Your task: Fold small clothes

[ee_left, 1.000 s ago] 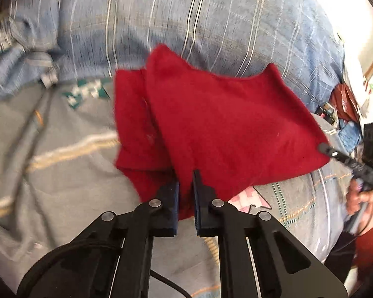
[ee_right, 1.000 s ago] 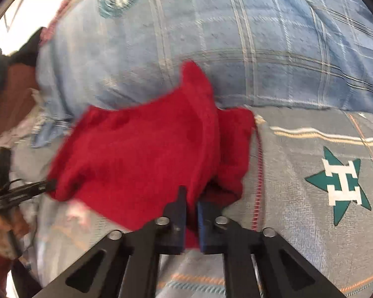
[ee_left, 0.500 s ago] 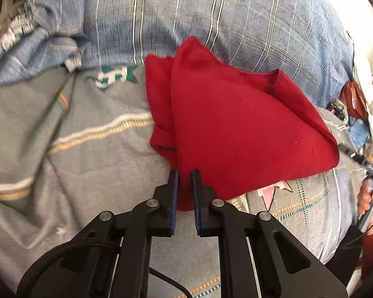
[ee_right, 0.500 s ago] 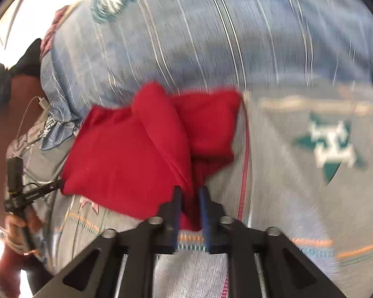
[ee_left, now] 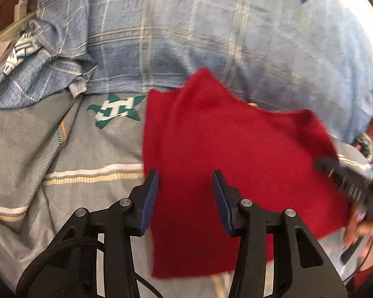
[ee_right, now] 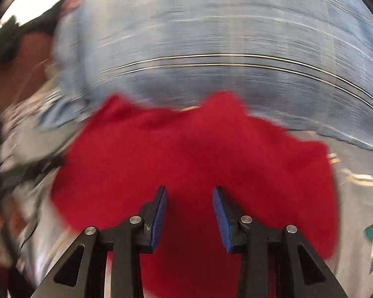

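Lying across the grey bedspread (ee_left: 62,154) of the bed, the red garment (ee_left: 236,154) sits folded over on itself, with a narrower layer showing along its left edge under the broader top layer. To the far left a blue plaid pillow or quilt (ee_left: 186,37) bunches up against the headboard side, and a green star emblem (ee_left: 116,109) printed on the bedspread lies just beside the garment's left edge.

The left gripper (ee_left: 185,191) hangs over the near left part of the garment with its jaws spread apart and nothing between them; its left finger lines up roughly with the cloth's left border. That suggests the fold has been laid down and released, so the cloth rests under its own weight rather than being held.

Further right, in the right wrist view, the right gripper (ee_right: 189,207) is likewise parted and empty above the middle of the red garment (ee_right: 199,154), which spreads wide beneath it. This view is heavily blurred, so the seams and edges cannot be made out. At the right edge of the left wrist view the other gripper's dark body is only a smear.

The fold looks roughly squared, though its far edge rises in two peaks and seems uneven; another fold or some smoothing probably remains.
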`<state>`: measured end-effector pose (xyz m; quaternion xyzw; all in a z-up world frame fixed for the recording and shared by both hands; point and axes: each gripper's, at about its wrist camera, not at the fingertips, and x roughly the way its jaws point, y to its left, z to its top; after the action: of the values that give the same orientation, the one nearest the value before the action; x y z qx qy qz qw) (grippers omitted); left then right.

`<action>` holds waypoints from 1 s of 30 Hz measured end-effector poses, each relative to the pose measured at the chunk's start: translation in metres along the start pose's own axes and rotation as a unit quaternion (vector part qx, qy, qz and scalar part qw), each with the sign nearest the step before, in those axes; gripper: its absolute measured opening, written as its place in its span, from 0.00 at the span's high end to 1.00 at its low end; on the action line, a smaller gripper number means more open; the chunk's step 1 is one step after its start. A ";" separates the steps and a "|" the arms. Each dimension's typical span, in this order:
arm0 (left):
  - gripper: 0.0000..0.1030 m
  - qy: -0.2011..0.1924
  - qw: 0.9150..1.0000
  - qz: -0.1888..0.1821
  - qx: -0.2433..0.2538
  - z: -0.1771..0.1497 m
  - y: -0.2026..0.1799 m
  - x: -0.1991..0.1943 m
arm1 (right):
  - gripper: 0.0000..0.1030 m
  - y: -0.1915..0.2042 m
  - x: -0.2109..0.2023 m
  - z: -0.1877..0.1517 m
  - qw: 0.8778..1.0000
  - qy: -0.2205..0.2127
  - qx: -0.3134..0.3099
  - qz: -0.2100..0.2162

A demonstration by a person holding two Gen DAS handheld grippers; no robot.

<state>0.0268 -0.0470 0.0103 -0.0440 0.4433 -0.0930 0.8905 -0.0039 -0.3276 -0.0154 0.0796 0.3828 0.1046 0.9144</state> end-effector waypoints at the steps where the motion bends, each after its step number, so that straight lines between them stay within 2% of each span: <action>1: 0.55 0.004 1.000 0.000 -0.009 -0.001 0.005 0.007 | 0.68 -0.013 0.006 0.008 1.000 -0.004 0.016 -0.016; 2: 0.51 0.010 1.000 -0.008 -0.023 -0.004 0.013 0.015 | 0.68 -0.032 0.011 0.019 0.999 -0.013 0.047 -0.025; 3: 0.41 0.010 0.999 -0.010 -0.031 -0.004 0.017 0.018 | 0.68 -0.042 0.013 0.026 0.997 -0.020 0.065 -0.035; 4: 0.35 0.008 0.999 -0.011 -0.043 -0.005 0.022 0.021 | 0.64 -0.050 0.015 0.032 0.995 -0.028 0.079 -0.049; 5: 0.35 0.007 0.998 -0.015 -0.052 -0.004 0.027 0.023 | 0.60 -0.062 0.014 0.040 0.989 -0.047 0.102 -0.091; 6: 0.35 0.009 0.998 -0.020 -0.055 -0.003 0.029 0.025 | 0.54 -0.070 0.014 0.044 0.984 -0.057 0.119 -0.116; 7: 0.35 0.010 0.998 -0.022 -0.058 -0.002 0.030 0.026 | 0.53 -0.083 0.016 0.047 0.978 -0.062 0.145 -0.134; 10: 0.35 0.002 0.999 -0.009 -0.043 -0.002 0.025 0.024 | 0.53 -0.108 0.028 0.043 0.974 -0.028 0.204 -0.095; 11: 0.35 -0.002 0.999 -0.003 -0.035 -0.003 0.023 0.023 | 0.53 -0.109 0.024 0.041 0.973 -0.035 0.207 -0.093; 14: 0.35 -0.006 1.000 0.007 -0.023 -0.002 0.019 0.022 | 0.53 -0.097 0.001 0.036 0.975 -0.064 0.185 -0.106; 17: 0.35 -0.004 1.000 0.007 -0.028 -0.003 0.018 0.022 | 0.53 -0.076 -0.016 0.036 0.981 -0.083 0.142 -0.099; 19: 0.35 -0.006 1.000 0.010 -0.025 -0.003 0.016 0.022 | 0.62 -0.061 -0.015 0.041 0.986 -0.077 0.122 -0.078; 22: 0.35 -0.010 1.000 0.017 -0.017 -0.003 0.014 0.021 | 0.66 -0.046 -0.005 0.046 0.990 -0.071 0.096 -0.075; 25: 0.35 -0.014 1.000 0.023 -0.008 -0.004 0.012 0.022 | 0.67 -0.044 0.030 0.053 0.991 -0.023 0.086 -0.103; 26: 0.35 -0.015 1.000 0.024 -0.005 -0.004 0.011 0.022 | 0.67 -0.054 0.042 0.054 0.988 -0.004 0.090 -0.128; 28: 0.35 -0.017 1.000 0.026 0.002 -0.004 0.009 0.022 | 0.66 -0.061 0.066 0.051 0.983 0.035 0.101 -0.148; 30: 0.35 -0.016 1.000 0.025 0.004 -0.004 0.009 0.023 | 0.65 -0.061 0.074 0.050 0.982 0.032 0.097 -0.156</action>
<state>0.0381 -0.0429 -0.0112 -0.0305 0.4296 -0.0715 0.8996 0.0902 -0.3711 -0.0451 0.1039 0.4278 -0.0750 0.8947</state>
